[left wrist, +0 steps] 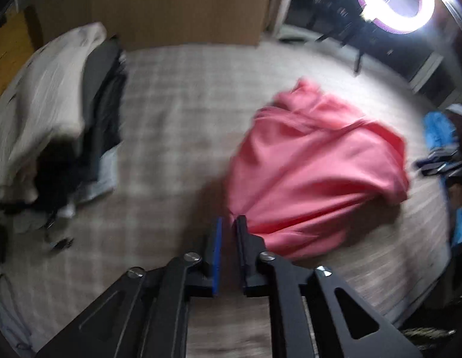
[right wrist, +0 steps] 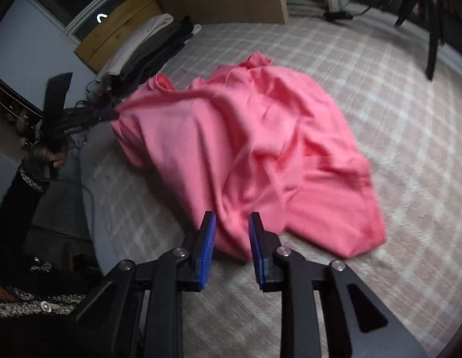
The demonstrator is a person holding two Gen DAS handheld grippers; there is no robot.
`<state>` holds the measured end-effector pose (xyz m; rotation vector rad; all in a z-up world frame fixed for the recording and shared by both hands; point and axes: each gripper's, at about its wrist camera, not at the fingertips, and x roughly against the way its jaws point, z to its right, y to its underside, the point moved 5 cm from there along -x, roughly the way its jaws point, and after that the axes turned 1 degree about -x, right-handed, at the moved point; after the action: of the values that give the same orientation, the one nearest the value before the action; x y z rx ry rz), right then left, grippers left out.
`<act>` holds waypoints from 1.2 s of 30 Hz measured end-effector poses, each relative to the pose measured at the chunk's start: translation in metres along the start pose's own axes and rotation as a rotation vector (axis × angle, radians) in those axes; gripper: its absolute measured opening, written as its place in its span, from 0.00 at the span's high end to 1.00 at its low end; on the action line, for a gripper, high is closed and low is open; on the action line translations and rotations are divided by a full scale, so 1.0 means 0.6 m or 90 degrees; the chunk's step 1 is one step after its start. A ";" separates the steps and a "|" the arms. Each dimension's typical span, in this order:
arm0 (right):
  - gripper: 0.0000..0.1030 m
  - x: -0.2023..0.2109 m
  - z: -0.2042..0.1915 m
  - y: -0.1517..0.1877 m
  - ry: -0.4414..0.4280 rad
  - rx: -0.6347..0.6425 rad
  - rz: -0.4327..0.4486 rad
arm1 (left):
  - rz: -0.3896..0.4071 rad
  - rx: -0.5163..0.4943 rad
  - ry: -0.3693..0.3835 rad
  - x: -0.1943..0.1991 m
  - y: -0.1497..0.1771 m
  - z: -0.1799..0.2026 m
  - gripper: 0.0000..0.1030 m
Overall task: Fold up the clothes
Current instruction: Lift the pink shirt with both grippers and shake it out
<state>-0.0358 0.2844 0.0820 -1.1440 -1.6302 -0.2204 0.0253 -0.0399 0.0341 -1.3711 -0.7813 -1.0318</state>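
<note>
Pink garment (right wrist: 246, 149) on beige plaid bedcover (right wrist: 395, 104); blue-padded black jaws.

Black tool (right wrist: 231, 217), blue ribbed pads (right wrist: 207, 250), silver screws (right wrist: 180, 251), dark speckled sleeve (right wrist: 32, 173)

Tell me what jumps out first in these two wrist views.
The crumpled pink garment dominates, heaped mid-bed on the plaid bedspread. In the right wrist view the left gripper is pinching its far left corner, while the right gripper hovers with jaws open over the near edge. A stack of folded clothes sits at the bed's left side, and a ring light glares at top right.
</note>
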 end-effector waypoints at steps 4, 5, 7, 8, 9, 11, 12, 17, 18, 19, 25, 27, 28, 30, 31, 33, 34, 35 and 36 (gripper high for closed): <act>0.62 0.014 0.027 -0.030 0.029 -0.016 0.038 | 0.026 0.005 0.008 0.008 -0.007 -0.007 0.73; 0.61 0.016 0.034 -0.038 0.036 -0.019 0.046 | 0.032 0.000 0.012 0.008 -0.012 -0.004 0.69; 0.54 0.004 0.041 -0.056 0.048 -0.011 0.048 | 0.039 -0.010 0.022 0.005 -0.021 0.003 0.62; 0.51 -0.002 0.044 -0.065 0.054 -0.008 0.048 | 0.039 -0.015 0.030 0.001 -0.026 0.006 0.58; 0.51 -0.011 0.049 -0.072 0.049 -0.014 0.044 | 0.035 -0.018 0.035 -0.007 -0.030 0.009 0.56; 0.51 -0.029 0.059 -0.086 0.040 -0.024 0.034 | 0.027 -0.022 0.047 -0.025 -0.039 0.015 0.54; 0.51 -0.040 0.063 -0.091 0.037 -0.027 0.030 | 0.021 -0.024 0.053 -0.034 -0.044 0.018 0.52; 0.57 -0.079 0.061 -0.094 0.019 -0.030 0.006 | -0.014 -0.043 0.068 -0.082 -0.050 0.032 0.47; 0.73 -0.078 0.057 -0.091 0.016 -0.027 0.007 | -0.021 -0.045 0.073 -0.092 -0.050 0.033 0.47; 0.82 -0.074 0.053 -0.089 0.016 -0.023 0.010 | -0.026 -0.047 0.078 -0.098 -0.049 0.037 0.50; 0.96 0.027 0.017 -0.099 0.055 0.001 0.110 | 0.012 -0.071 0.099 -0.060 -0.055 0.069 0.95; 0.96 0.092 -0.003 -0.114 0.082 0.008 0.173 | 0.062 -0.082 0.087 -0.006 -0.083 0.075 0.95; 0.96 0.125 -0.013 -0.122 0.095 0.012 0.204 | 0.094 -0.096 0.075 0.033 -0.107 0.079 0.95; 0.96 0.191 -0.033 -0.137 0.122 0.019 0.267 | 0.161 -0.123 0.049 0.114 -0.155 0.089 0.95; 0.96 0.225 -0.043 -0.145 0.135 0.023 0.298 | 0.198 -0.139 0.040 0.158 -0.178 0.095 0.95; 0.96 0.306 -0.074 -0.163 0.174 0.036 0.371 | 0.283 -0.175 0.017 0.263 -0.226 0.113 0.95; 0.96 0.350 -0.097 -0.172 0.199 0.046 0.407 | 0.319 -0.194 0.003 0.312 -0.242 0.124 0.95; 0.96 0.399 -0.121 -0.177 0.223 0.056 0.445 | 0.355 -0.214 -0.011 0.361 -0.258 0.135 0.95; 0.96 0.435 -0.140 -0.181 0.239 0.063 0.471 | 0.388 -0.230 -0.023 0.406 -0.265 0.147 0.95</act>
<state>-0.0524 0.3196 0.3743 -1.4478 -0.8096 0.1220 -0.0156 0.0299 0.3269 -1.7904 -0.1670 -0.6770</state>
